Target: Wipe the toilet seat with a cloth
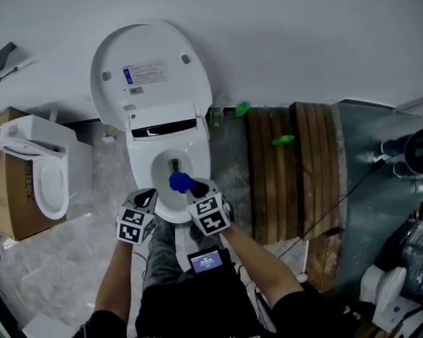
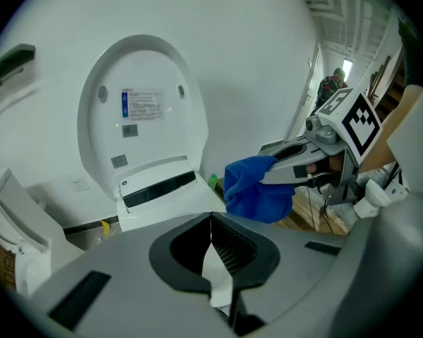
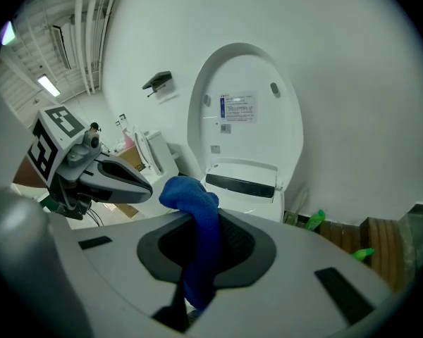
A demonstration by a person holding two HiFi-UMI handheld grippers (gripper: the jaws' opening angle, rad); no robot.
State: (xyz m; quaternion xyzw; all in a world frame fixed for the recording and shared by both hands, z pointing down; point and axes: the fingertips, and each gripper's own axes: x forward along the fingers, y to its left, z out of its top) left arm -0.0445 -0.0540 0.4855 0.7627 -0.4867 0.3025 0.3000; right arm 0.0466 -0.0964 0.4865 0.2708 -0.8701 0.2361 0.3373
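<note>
Over the toilet bowl (image 1: 142, 163), its lid (image 1: 151, 76) raised, the right claw (image 1: 195, 187) pinches the blue cloth (image 1: 180, 182) above the front rim, the left claw (image 1: 149, 193) pressed together alongside; floor (image 1: 229, 162) separates bowl from planks (image 1: 268, 182) rightward.

We are reaching both bare forearms forward, the left arm (image 1: 117, 277) and the right arm (image 1: 264, 260). We are holding the left gripper (image 1: 147, 196) and the right gripper (image 1: 195, 187) side by side, both tilting downward. The left jaws are pressing together on nothing, while the right jaws are clamping a blue cloth (image 1: 180, 182).
</note>
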